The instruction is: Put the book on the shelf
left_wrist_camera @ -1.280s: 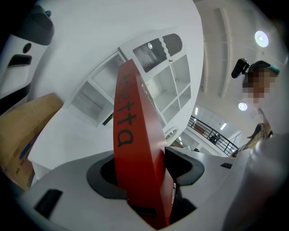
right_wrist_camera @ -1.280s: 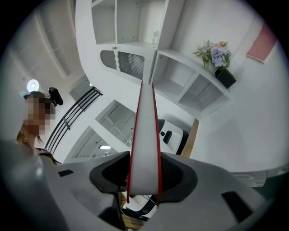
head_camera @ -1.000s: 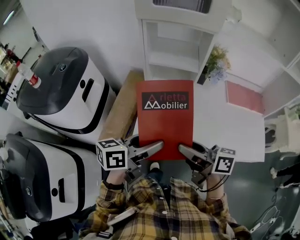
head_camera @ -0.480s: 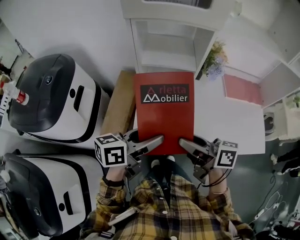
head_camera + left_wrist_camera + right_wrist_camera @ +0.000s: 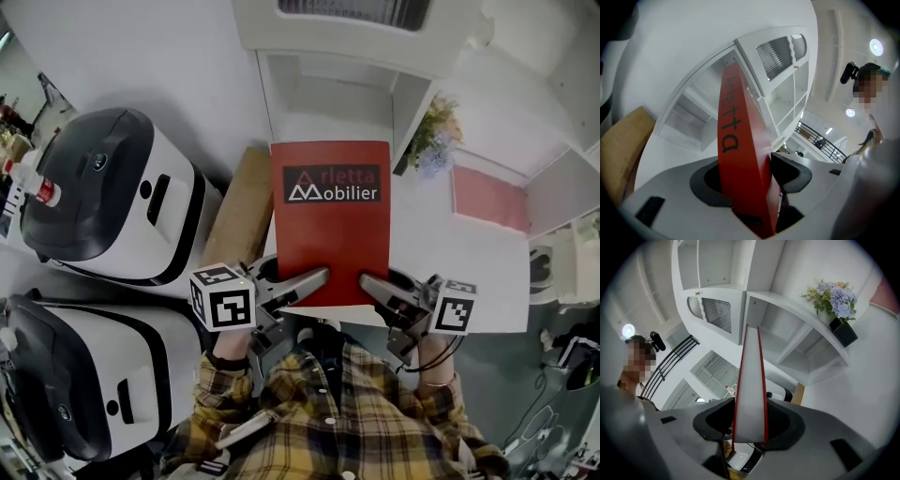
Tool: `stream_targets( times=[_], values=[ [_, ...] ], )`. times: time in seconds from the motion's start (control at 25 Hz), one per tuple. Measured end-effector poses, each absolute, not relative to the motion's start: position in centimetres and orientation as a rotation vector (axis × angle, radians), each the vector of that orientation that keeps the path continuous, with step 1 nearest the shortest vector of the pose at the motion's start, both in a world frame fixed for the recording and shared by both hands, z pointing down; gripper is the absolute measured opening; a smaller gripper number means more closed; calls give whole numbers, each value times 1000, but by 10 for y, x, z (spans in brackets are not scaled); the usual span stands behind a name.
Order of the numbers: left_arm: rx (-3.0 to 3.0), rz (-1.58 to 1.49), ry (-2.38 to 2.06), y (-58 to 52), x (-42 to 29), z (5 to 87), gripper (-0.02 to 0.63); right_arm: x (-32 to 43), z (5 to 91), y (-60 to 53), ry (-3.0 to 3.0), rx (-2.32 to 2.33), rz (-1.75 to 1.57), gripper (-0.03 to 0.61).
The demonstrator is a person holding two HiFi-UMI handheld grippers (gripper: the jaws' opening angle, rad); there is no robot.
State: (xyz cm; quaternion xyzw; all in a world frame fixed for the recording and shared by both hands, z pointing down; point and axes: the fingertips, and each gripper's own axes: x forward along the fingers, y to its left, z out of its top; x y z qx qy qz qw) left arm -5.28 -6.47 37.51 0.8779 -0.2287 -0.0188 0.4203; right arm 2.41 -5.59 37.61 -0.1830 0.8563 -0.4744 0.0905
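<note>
A red book with a dark title band is held flat in front of me, its far edge level with the foot of the white shelf unit. My left gripper is shut on the book's near left corner, and my right gripper is shut on its near right corner. In the left gripper view the red cover stands on edge between the jaws of the left gripper, with the open shelf bays beyond. In the right gripper view the right gripper clamps the book's white page edge.
A pot of purple flowers stands right of the shelf unit, and a pink panel lies farther right. A brown cardboard box sits left of the book. Two big white-and-black machines fill the left side.
The book sits slightly higher in the head view and the whole view has shifted a little. Both grippers keep the same hold on its near edge.
</note>
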Motion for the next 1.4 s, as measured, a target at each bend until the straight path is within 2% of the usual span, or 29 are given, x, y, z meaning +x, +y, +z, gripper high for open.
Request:
stream_targets(
  times=[0.44,1.4],
  values=[
    [2207,-70,-648,-103,-30,371,275,47,373,-99,2569,-458,-1404,195],
    [2201,-13,-560,-123,-39,371,275,38,374,-112,2504,-549,-1418,194]
  ],
)
